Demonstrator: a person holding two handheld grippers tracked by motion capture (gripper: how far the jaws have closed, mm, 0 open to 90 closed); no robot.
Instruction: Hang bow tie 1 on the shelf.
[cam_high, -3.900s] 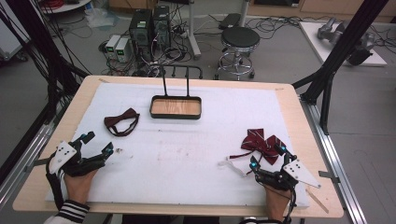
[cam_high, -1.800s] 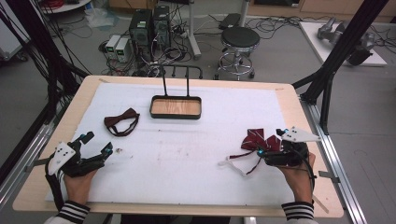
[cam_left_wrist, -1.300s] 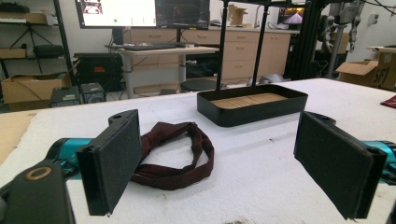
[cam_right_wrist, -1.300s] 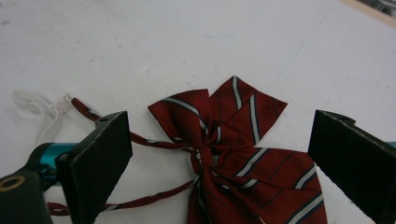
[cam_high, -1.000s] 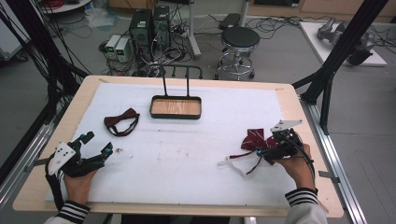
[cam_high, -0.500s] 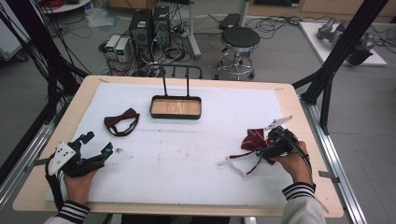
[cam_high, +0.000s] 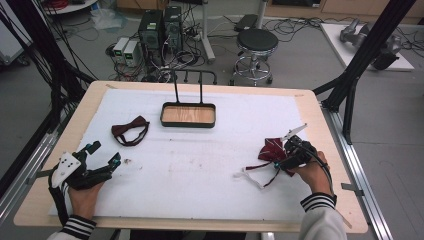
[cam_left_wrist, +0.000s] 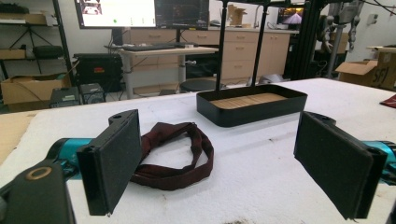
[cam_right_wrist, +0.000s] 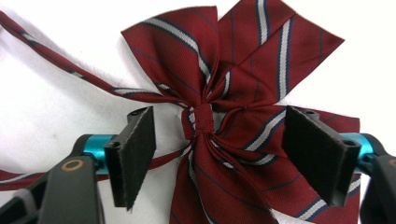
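Observation:
A dark red striped bow tie (cam_high: 272, 150) lies on the white mat at the right, its strap (cam_high: 249, 176) trailing toward the middle. My right gripper (cam_high: 286, 154) points down over it. In the right gripper view the bow tie (cam_right_wrist: 233, 107) lies between the jaws, whose pads (cam_right_wrist: 135, 149) stand apart from the cloth on both sides; the jaws have just been closing. A plain dark red bow tie (cam_high: 130, 131) lies at the left. My left gripper (cam_high: 102, 159) rests open near the front left edge, facing that tie (cam_left_wrist: 175, 154) with nothing between its jaws.
A black tray (cam_high: 188, 114) with a wooden floor and a tall wire handle stands at the back middle of the white mat (cam_high: 200, 165). It also appears beyond the plain tie as the black tray (cam_left_wrist: 252, 103). Stool and computers stand beyond the table.
The right hand has tipped its gripper down over the striped bow tie and narrowed its jaws around it. The left gripper has stayed still.

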